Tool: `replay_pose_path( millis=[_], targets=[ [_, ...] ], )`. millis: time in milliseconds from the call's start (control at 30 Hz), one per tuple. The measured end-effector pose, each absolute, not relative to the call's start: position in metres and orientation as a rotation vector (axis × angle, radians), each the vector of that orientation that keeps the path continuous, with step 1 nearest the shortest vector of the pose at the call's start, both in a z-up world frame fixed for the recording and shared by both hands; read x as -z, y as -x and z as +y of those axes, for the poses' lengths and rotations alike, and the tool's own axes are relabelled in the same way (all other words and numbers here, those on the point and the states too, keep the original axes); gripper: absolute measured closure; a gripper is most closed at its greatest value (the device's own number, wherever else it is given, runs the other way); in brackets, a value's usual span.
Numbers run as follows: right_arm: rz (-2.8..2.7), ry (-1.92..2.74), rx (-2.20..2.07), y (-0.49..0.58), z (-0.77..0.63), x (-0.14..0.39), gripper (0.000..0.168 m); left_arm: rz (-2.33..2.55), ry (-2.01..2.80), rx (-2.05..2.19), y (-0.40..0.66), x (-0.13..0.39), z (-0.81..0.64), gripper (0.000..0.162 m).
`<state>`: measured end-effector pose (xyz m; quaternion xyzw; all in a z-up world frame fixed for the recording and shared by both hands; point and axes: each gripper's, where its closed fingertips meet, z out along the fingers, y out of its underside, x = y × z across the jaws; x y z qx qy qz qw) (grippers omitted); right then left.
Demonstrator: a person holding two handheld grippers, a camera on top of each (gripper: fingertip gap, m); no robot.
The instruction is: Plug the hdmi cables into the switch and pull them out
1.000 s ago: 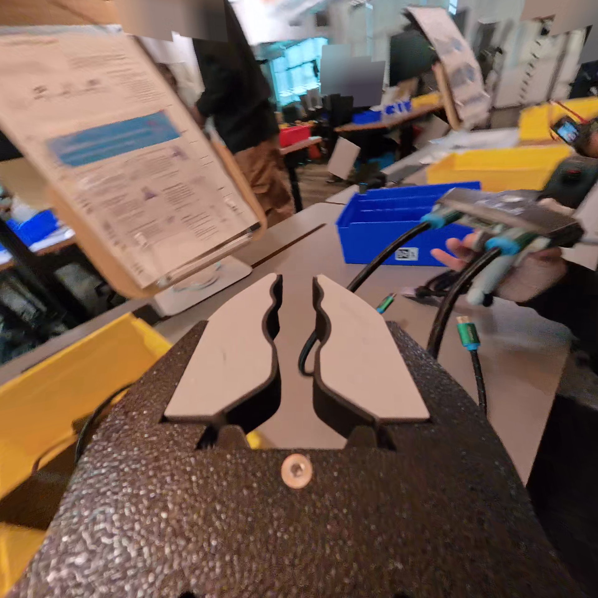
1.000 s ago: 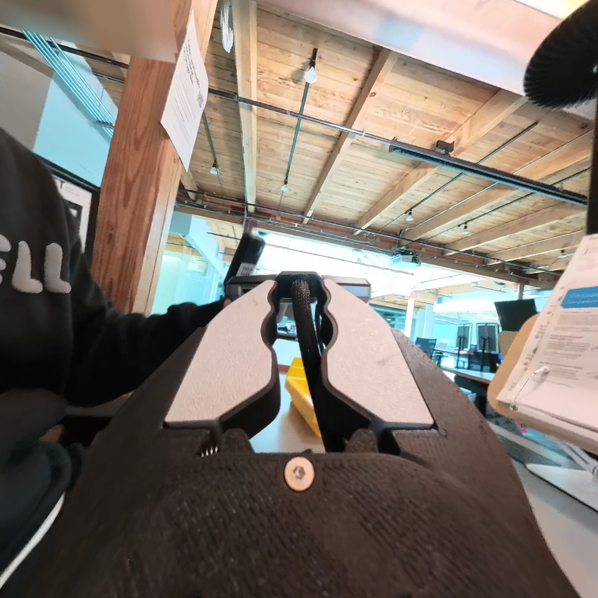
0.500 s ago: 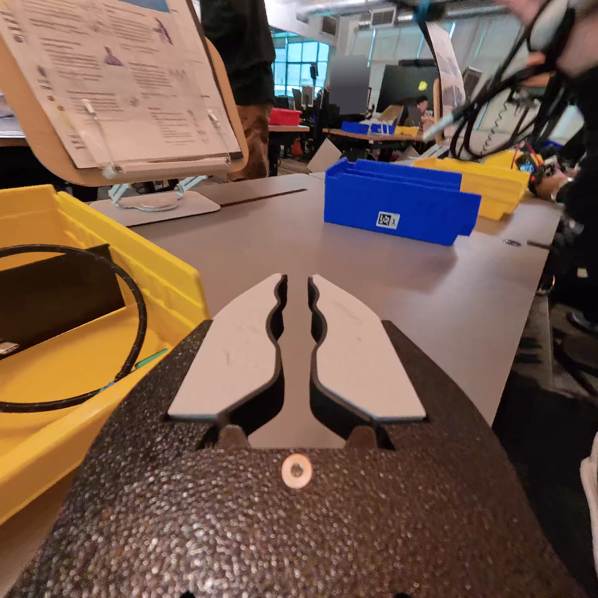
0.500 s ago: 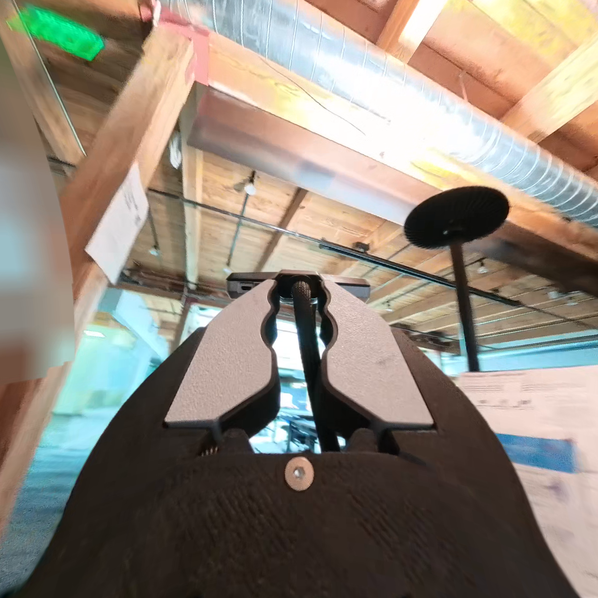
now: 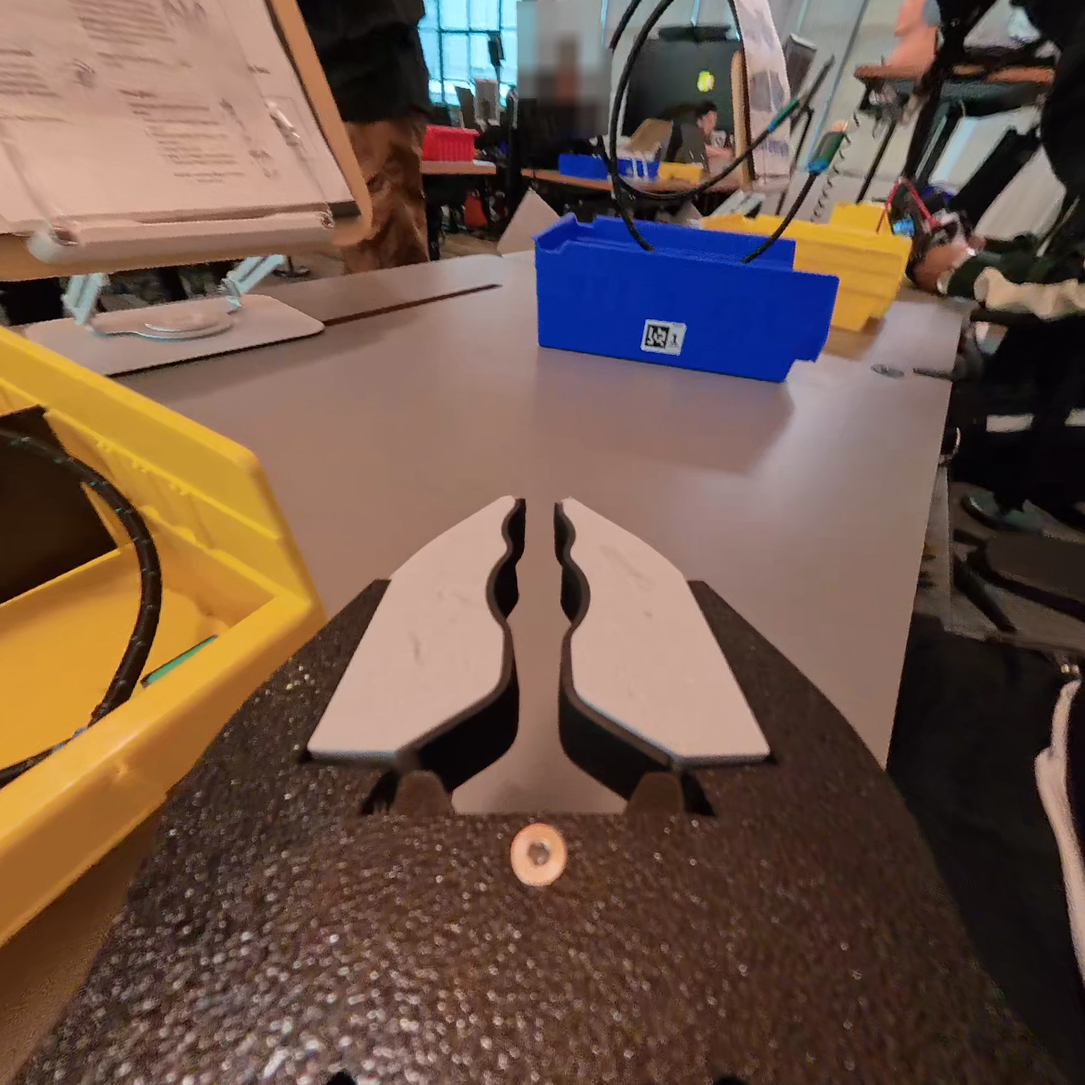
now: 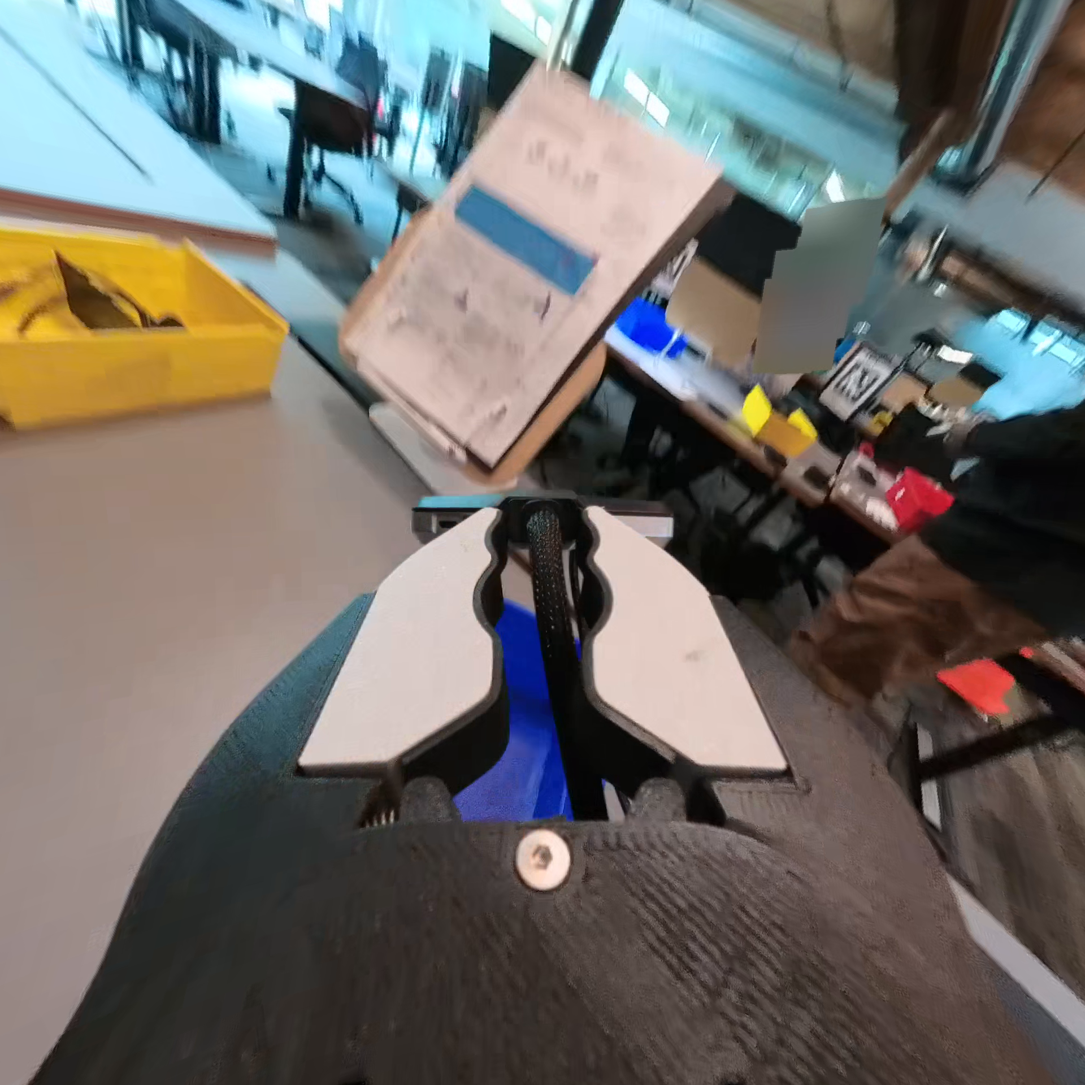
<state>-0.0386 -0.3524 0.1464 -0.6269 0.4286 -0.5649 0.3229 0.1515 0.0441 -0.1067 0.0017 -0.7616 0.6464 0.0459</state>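
My right gripper (image 6: 540,516) is shut on the black plug of a braided HDMI cable (image 6: 555,634). The plug sits in the slim grey switch (image 6: 646,524), which is held in the air just past the fingertips. The view is blurred. In the left wrist view black cables (image 5: 623,117) with teal connectors (image 5: 825,147) hang from above the frame, and their loops reach down behind the blue bin (image 5: 675,305). My left gripper (image 5: 537,511) is low over the grey table (image 5: 469,423), empty, with only a narrow slit between its jaws.
A yellow bin (image 5: 194,528) with a black cable (image 5: 147,587) stands at the left gripper's left; it also shows in the right wrist view (image 6: 135,352). A document stand (image 5: 147,117) is at the back left. More yellow bins (image 5: 845,264) and a person's sleeve (image 5: 1027,293) are at the right.
My right gripper has swung down from facing the ceiling to facing the table, still holding the plug and switch. The hanging cables have come down over the blue bin. The left gripper's jaws have narrowed slightly.
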Motion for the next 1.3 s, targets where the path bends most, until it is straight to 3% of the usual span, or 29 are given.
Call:
replay_pose_path(
  millis=[300,567,800,1033,1067,1133,1300],
  targets=[
    [1.315,1.89,1.188,-0.004,-0.341,-0.087,0.146,-2.432,0.164,-1.848,-0.142,0.121,0.036,0.153],
    [1.302,1.588,1.132,-0.021,-0.362,-0.079,0.146,-2.432,0.23,-1.793,-0.134,0.125,0.035,0.153],
    [1.356,1.312,1.191,0.011,-0.422,-0.022,0.145,-2.381,0.198,-1.834,-0.137,0.119,0.037,0.153],
    [1.554,1.436,1.461,0.048,-0.479,0.002,0.141,-2.405,0.212,-1.816,-0.136,0.122,0.036,0.153],
    [1.593,1.47,1.495,0.052,-0.486,0.007,0.142,-2.414,0.223,-1.813,-0.135,0.123,0.036,0.153],
    [1.738,1.593,1.53,0.066,-0.501,0.029,0.167,-2.431,0.249,-1.807,-0.133,0.125,0.036,0.153],
    [1.632,1.627,1.377,0.055,-0.474,0.036,0.16,-2.48,0.304,-1.76,-0.128,0.131,0.034,0.153]
  ],
)
